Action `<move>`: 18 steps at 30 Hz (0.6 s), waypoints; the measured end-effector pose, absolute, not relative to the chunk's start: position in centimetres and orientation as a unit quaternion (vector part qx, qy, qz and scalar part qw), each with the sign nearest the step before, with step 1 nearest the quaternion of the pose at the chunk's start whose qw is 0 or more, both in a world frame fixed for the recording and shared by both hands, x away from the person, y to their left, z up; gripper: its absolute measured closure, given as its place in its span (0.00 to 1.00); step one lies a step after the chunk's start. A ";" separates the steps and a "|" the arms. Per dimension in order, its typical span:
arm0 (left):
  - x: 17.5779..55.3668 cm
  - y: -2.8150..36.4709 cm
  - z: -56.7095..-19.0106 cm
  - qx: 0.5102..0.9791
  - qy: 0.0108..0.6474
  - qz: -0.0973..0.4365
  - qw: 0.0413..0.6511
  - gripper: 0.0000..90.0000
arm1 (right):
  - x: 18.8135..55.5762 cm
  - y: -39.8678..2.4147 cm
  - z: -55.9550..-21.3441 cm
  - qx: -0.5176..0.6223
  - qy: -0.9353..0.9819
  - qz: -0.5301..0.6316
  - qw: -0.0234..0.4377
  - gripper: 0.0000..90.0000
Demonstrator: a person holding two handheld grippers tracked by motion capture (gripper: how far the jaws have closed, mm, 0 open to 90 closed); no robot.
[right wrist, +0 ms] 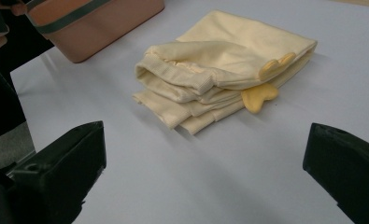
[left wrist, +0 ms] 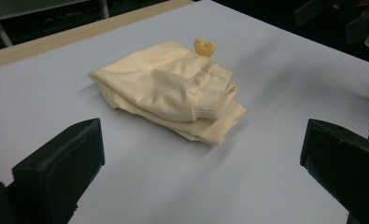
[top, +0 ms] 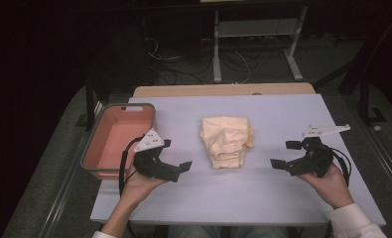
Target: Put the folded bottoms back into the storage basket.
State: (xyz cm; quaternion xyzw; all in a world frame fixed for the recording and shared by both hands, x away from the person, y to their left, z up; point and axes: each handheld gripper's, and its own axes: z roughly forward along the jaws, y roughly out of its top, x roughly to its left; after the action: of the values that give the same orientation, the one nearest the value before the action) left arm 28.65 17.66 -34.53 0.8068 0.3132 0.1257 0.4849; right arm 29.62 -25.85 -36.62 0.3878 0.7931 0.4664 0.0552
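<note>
**Garment folded at mid-tabletop, both tools wide and empty**

Hands come first from my seat: in the high view the left tool (top: 176, 154) sits at the near left and the right tool (top: 283, 153) at the near right, each held by a hand, each with jaws spread wide and nothing between them. Both point inward toward the centre.

Between them, slightly farther out, lies the folded cream garment (top: 226, 141) on the pale tabletop (top: 283, 114). Its long axis runs near to far, with the ribbed cuff end toward me. It touches neither tool.

The left gripper view gives me the garment (left wrist: 173, 93) with a rolled ribbed cuff on top of the stack, and a small yellow heart-shaped piece (left wrist: 204, 46) peeking over its far edge. The right gripper view shows that yellow piece (right wrist: 259, 97) more fully, sticking out from between the layers, with a second one (right wrist: 276, 64) above it.

Farther left, the pink bin (top: 115, 139) stands at the tabletop's left edge; the right gripper view catches its corner (right wrist: 98, 28). Beyond the tabletop I see a dark floor with cables (top: 193, 69).
</note>
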 end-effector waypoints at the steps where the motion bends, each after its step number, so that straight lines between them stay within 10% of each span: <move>1: 28.7 17.7 -34.5 0.807 0.313 0.126 0.485 0.00 | 29.7 -25.8 -36.6 0.388 0.793 0.466 0.054 0.00; 18: 30.5 17.5 -33.9 0.801 0.329 0.117 0.486 0.00 | 31.7 -25.1 -35.7 0.383 0.797 0.465 0.044 0.00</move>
State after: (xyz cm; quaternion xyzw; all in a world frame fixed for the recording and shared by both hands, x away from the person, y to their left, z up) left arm 30.51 17.46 -33.91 0.8010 0.3291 0.1167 0.4862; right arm 31.74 -25.07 -35.66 0.3827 0.7970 0.4652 0.0436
